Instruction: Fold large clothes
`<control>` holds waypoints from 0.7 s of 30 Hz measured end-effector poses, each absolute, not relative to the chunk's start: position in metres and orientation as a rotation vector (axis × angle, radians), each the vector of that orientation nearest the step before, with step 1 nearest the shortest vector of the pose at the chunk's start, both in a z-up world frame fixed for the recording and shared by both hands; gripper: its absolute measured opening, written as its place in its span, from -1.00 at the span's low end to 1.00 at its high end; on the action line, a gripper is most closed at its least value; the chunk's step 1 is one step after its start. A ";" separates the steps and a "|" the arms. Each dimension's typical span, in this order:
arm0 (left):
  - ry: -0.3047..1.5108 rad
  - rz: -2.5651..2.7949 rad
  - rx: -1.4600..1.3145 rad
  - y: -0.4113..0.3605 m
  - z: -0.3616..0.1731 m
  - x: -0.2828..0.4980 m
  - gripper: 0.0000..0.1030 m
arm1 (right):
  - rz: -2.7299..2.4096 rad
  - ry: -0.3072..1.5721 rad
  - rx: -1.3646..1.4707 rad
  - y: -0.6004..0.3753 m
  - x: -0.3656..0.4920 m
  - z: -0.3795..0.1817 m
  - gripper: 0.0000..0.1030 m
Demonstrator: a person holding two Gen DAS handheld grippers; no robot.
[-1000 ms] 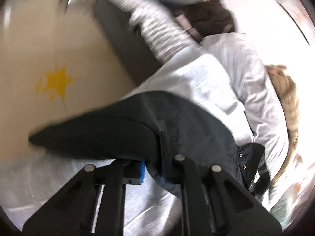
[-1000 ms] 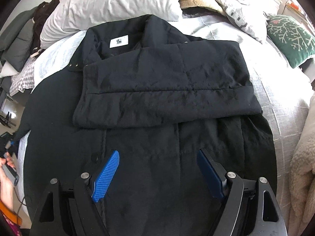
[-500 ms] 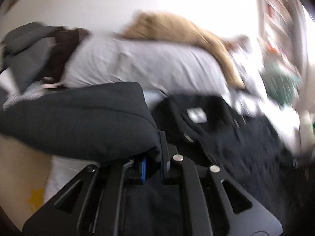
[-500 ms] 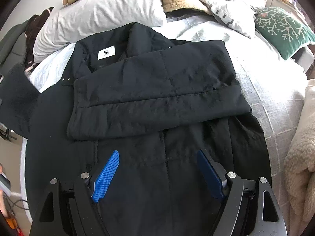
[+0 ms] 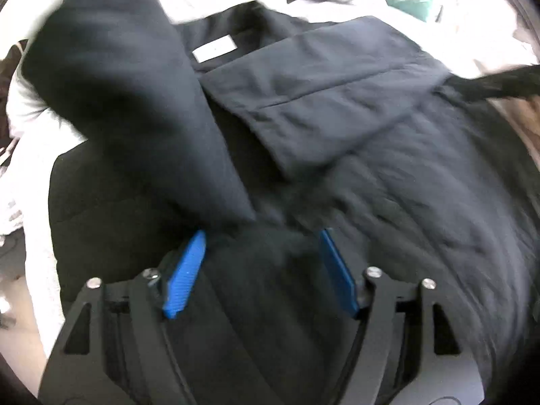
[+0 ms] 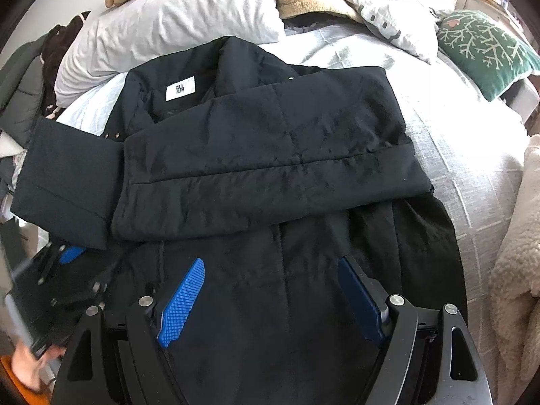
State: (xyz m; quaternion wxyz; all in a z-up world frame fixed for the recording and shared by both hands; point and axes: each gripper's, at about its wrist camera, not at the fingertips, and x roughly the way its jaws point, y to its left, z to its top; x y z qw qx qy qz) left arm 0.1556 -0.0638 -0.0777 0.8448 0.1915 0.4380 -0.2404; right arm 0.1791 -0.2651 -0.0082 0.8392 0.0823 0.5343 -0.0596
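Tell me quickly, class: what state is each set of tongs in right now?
Left tongs: open, just released the coat sleeve.
Right tongs: open, empty, above the black coat.

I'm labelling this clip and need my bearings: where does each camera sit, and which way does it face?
Left wrist: on the left tool, tilted down at the black coat; shows its open blue pads, the coat's sleeve just beyond them.
Right wrist: on the right tool, looking down over the coat toward the grey pillow and green cushion; shows its open pads, the left tool and a hand.
Shared: coat, white label, folded sleeve.
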 end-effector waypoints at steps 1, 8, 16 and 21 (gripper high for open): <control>0.905 -0.535 0.431 -0.062 -0.071 0.143 0.48 | -0.125 1.131 0.173 -0.265 0.180 -0.009 0.61; 0.870 -0.515 0.460 -0.036 -0.052 0.122 0.48 | -0.110 1.136 0.176 -0.261 0.181 -0.010 0.61; 0.853 -0.312 0.178 0.021 -0.047 0.155 0.48 | 0.060 1.040 0.178 -0.256 0.186 -0.008 0.61; 0.854 -0.261 -0.025 0.059 -0.047 0.177 0.48 | 0.246 1.033 0.279 -0.243 0.205 -0.024 0.60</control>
